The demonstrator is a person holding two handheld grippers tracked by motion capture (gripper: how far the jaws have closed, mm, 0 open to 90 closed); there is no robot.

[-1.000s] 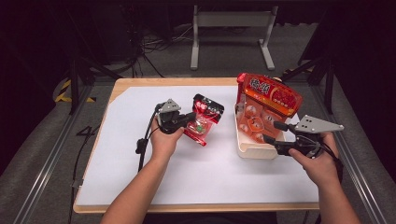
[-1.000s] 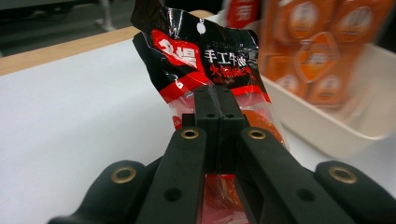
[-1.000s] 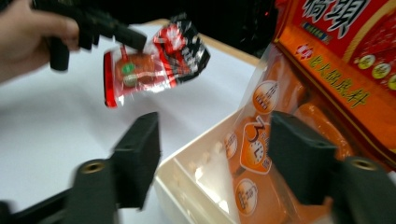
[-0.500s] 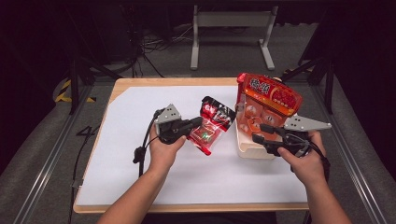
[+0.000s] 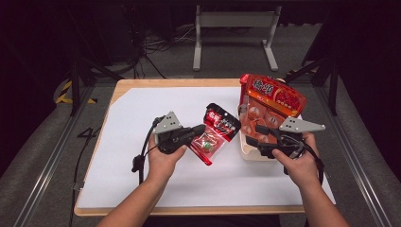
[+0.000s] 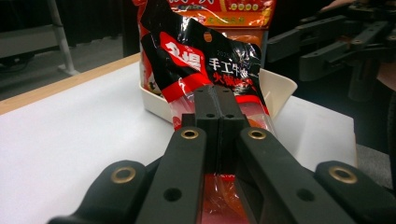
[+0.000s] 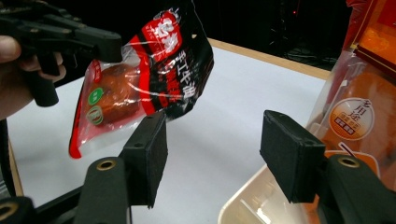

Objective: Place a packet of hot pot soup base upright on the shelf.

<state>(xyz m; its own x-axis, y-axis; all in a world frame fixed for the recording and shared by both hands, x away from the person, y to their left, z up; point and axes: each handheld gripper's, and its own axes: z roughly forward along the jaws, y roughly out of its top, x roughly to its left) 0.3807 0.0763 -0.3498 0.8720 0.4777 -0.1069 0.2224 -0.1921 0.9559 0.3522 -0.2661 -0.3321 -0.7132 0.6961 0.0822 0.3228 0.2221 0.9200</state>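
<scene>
A red and black snack packet with a clear window hangs above the white sheet, and my left gripper is shut on its lower part. In the left gripper view the jaws meet on the packet, the left gripper pinching the film. My right gripper is at the front left of a cream tray that holds a large orange-red bag. In the right gripper view its jaws have just been opening; the right gripper holds nothing, and the packet hangs beyond it.
A white sheet covers the wooden table. The tray rim and the orange bag lie close on the right of the right gripper view. Metal frames and cables stand behind the table.
My left gripper has carried the packet to the right, nearer the tray, and a little higher. The right hand has shifted left along the tray's front.
</scene>
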